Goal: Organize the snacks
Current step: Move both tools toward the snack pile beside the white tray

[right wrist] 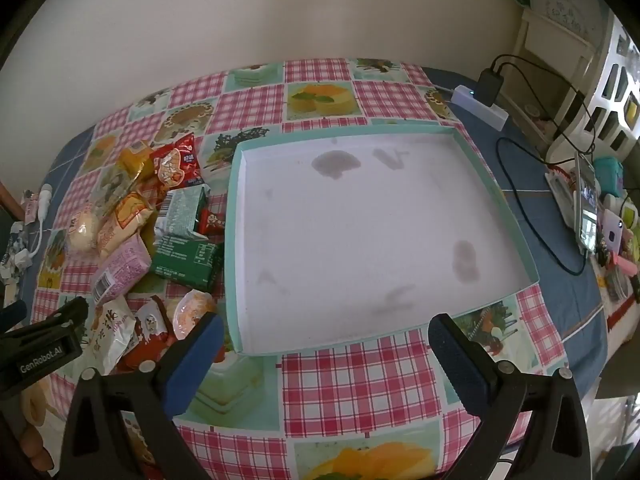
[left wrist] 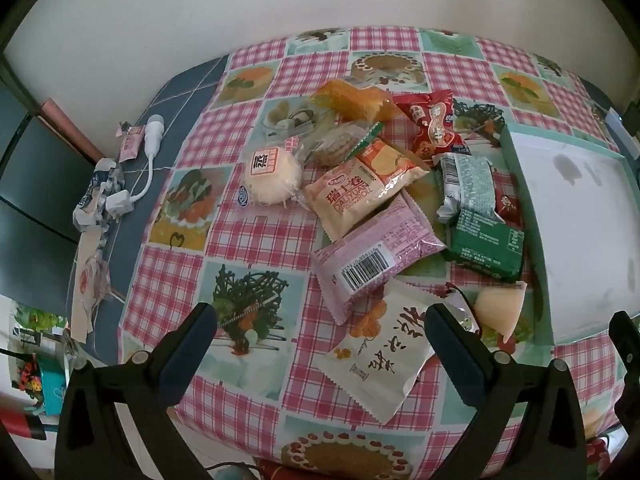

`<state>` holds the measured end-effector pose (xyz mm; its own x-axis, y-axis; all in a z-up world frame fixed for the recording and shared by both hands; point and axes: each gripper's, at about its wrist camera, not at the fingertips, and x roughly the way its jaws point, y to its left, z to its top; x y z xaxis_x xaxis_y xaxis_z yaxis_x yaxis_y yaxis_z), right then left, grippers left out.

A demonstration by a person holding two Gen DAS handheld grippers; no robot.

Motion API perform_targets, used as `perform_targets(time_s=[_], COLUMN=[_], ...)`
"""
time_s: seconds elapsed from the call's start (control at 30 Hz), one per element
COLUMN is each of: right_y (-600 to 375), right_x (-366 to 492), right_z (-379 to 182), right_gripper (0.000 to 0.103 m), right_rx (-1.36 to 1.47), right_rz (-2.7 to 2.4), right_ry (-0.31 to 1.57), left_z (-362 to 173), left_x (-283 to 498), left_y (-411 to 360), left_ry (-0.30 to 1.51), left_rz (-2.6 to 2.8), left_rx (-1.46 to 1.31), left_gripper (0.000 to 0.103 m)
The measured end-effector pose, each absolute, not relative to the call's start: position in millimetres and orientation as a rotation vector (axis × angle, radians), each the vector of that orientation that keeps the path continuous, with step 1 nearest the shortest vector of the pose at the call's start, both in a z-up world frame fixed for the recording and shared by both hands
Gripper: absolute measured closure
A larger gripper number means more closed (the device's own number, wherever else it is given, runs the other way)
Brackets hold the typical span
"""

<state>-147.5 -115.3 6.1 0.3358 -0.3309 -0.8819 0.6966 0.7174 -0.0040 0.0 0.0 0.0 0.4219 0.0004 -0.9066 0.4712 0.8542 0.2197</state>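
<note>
Table [right wrist: 352,380] draped in a pink-check cloth with dessert pictures, over a blue grid-lined cover showing at both ends. Lying on it: a shallow teal-rimmed box lid [right wrist: 234,248], white inside and stained, with a heap of wrapped snacks [left wrist: 372,200] just beside it. On the blue strips, a white plug and cord [left wrist: 150,148] among crumpled wrappers at one end, a white power strip [right wrist: 480,106] with a black charger at the other.

"DALIYUAN" and "ROLL" run along the cream roll packet [left wrist: 362,194]; the round bun wrapper [left wrist: 273,176] bears the character "蒸"; "GenRobot.AI" stands on the left hand-held gripper [right wrist: 44,354]; barcode digits on the pink packet [left wrist: 376,254] stay illegible
</note>
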Motion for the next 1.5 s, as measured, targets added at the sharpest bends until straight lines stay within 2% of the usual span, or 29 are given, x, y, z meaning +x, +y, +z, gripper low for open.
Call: perform_targets(time_s=[0.97, 1.23, 1.5], right_y=[-117.1, -116.8, -110.9], right_x=[-148.1, -147.4, -136.4], right_z=[3.5, 1.4, -1.3], right_gripper=[0.0, 0.0, 0.0], right_rx=[0.42, 0.418, 0.377], right_rz=[-0.697, -0.699, -0.69], right_ry=[1.033, 1.041, 1.066], left_z=[-5.4, -5.5, -8.8], left_x=[-0.8, 1.2, 4.1], left_y=[0.9, 1.6, 4.0], left_ry=[1.112, 1.077, 1.116], left_rz=[-0.313, -0.376, -0.349], left_rx=[0.476, 0.374, 0.402], left_gripper=[0.0, 0.0, 0.0])
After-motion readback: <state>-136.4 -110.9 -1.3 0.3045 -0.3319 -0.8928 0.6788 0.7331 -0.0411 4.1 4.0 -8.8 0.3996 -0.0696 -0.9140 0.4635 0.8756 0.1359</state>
